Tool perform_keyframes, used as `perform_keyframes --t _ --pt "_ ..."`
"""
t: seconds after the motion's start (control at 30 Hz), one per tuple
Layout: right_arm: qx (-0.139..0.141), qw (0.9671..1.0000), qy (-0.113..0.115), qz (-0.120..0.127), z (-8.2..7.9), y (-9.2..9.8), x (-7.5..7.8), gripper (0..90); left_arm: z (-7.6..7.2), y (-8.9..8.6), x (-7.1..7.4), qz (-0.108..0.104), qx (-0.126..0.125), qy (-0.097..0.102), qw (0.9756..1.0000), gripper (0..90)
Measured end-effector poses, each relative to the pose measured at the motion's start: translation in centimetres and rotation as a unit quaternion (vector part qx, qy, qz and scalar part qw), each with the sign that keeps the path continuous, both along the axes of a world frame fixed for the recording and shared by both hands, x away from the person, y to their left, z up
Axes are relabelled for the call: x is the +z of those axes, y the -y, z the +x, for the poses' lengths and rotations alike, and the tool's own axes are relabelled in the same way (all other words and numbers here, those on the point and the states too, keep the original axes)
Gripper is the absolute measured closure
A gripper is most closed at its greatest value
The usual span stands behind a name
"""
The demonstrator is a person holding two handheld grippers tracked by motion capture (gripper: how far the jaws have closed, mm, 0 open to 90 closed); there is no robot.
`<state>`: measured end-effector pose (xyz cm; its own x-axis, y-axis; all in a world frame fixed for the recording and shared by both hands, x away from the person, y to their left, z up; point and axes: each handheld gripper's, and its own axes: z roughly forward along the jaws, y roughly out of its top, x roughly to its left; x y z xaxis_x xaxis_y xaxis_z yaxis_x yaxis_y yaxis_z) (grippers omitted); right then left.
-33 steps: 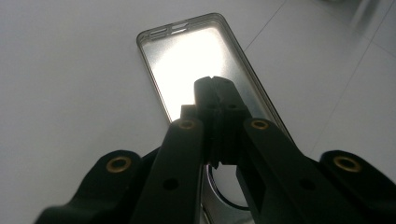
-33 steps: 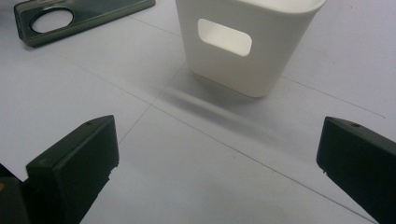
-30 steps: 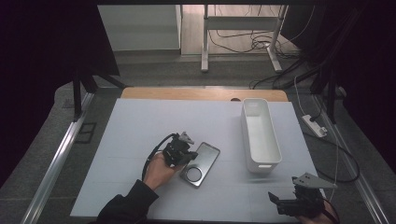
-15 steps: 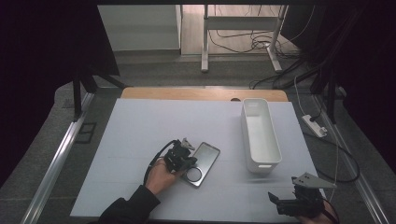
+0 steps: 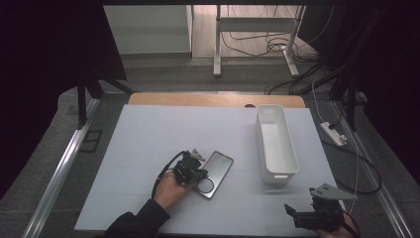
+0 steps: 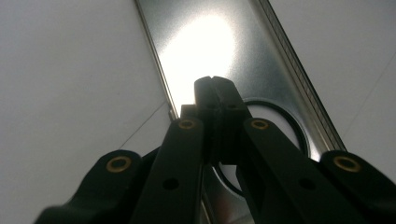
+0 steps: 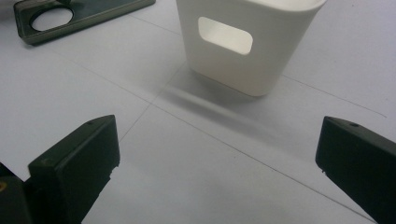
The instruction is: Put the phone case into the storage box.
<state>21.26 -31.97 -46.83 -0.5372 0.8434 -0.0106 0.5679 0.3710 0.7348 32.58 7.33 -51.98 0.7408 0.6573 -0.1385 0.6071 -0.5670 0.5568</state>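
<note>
A flat shiny metal plate (image 5: 219, 167) with a round hole near its close end lies at the table's middle. My left gripper (image 5: 199, 174) is shut, its tips pressed together over the plate (image 6: 205, 42) just beside the hole. In the left gripper view the jaws (image 6: 215, 85) show no gap, and I cannot tell whether they pinch the plate's edge. My right gripper (image 5: 293, 214) rests at the table's front right corner, open and empty. In the right gripper view its fingers (image 7: 74, 158) stand wide apart, facing the white bin (image 7: 243, 46) and the plate (image 7: 93, 11).
A long white plastic bin (image 5: 275, 144) with a handle slot stands at the right, lengthwise from front to back. The white table sheet (image 5: 148, 139) is bare at the left and back. A power strip (image 5: 333, 133) and cables lie on the floor to the right.
My left gripper has slid slightly toward the near end of the plate, by the hole. The right gripper has stayed still.
</note>
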Motion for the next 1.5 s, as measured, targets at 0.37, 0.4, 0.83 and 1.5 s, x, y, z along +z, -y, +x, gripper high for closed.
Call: perform_keyframes --t 0.37,0.4,0.83,1.5 --pt "0.001 1.0 0.0 0.0 0.0 0.0 0.0 0.1 -0.1 -1.1 0.0 0.005 0.017 -0.004 0.9998 89.1" --pt "0.001 1.0 0.001 0.0 0.0 0.0 0.0 0.2 -0.1 -1.2 0.0 0.005 0.022 -0.006 0.9997 89.1" --pt "0.001 1.0 0.0 -0.001 0.0 0.0 0.0 0.2 1.1 -3.2 0.1 0.016 0.052 -0.004 0.9985 89.1" --pt "0.001 1.0 -0.001 -0.001 0.0 0.0 0.0 0.2 3.3 -5.7 0.1 0.031 0.095 -0.002 0.995 89.1"
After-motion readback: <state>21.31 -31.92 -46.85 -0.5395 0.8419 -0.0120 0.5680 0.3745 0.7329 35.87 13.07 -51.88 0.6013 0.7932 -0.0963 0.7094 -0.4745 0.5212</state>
